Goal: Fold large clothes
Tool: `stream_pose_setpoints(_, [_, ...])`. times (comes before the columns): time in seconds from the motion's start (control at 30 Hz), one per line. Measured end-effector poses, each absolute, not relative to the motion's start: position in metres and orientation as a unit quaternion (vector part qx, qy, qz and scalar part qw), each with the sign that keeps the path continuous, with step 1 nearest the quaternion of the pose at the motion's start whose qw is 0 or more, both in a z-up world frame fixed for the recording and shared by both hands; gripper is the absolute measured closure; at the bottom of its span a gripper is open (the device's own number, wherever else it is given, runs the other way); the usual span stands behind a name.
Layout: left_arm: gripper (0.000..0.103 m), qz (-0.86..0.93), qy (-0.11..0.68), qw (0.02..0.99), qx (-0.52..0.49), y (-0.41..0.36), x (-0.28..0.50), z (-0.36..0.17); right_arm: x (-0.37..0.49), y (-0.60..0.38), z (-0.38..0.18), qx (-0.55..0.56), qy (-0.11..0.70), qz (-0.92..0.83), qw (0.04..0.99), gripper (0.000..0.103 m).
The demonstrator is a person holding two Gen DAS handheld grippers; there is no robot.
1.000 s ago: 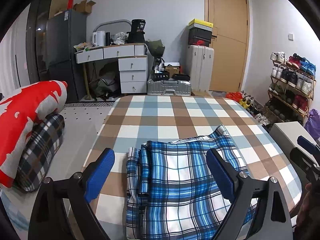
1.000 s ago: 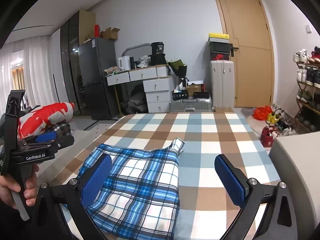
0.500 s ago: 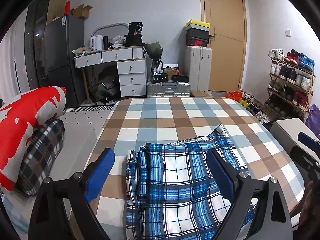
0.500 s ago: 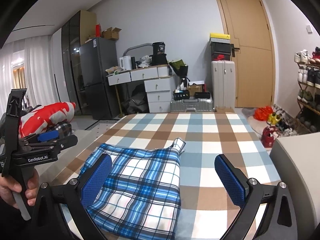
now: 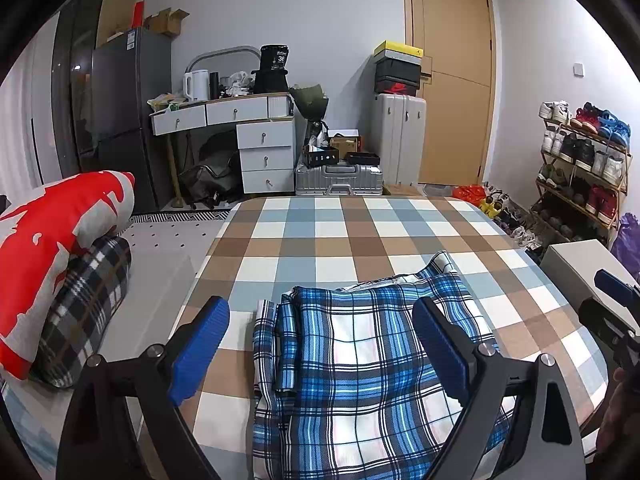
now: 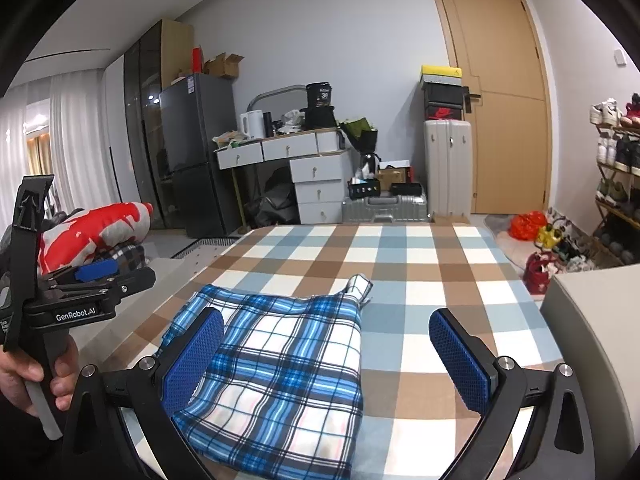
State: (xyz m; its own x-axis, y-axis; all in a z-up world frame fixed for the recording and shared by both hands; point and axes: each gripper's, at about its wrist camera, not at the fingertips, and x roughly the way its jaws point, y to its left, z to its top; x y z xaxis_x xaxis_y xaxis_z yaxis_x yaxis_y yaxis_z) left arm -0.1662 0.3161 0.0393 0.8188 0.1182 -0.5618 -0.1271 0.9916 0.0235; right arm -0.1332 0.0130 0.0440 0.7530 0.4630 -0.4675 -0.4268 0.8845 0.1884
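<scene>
Over the last second little changes: both views lift and draw back a touch, so the room's far wall sits higher, while the shirt (image 5: 360,364) keeps the same folded shape on the checked table (image 5: 320,248). I judge this a pause after a fold, with the next fold or a final tidy not yet begun.

The left gripper (image 5: 320,344) hangs above the shirt's near half, jaws wide, holding nothing. The right gripper (image 6: 326,356) hovers with jaws wide and empty too, its left pad over the shirt's edge. From the right view the shirt lies at 7 o'clock on the table, one corner (image 6: 360,286) sticking up towards 12.

Readable writing: "GenRobot.AI" on the left gripper's body (image 6: 76,314); "36" on a black tub (image 5: 276,58) on the desk; a red swoosh logo on a shoebox (image 6: 442,112).
</scene>
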Motion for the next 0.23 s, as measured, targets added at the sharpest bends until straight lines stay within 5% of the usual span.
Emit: stream_pose_setpoints(0.23, [0.013, 0.060, 0.296, 0.953, -0.011, 0.3168, -0.1681, 0.0390, -0.1329, 0.0152, 0.0423, 0.033, 0.262, 0.238, 0.935, 0.000])
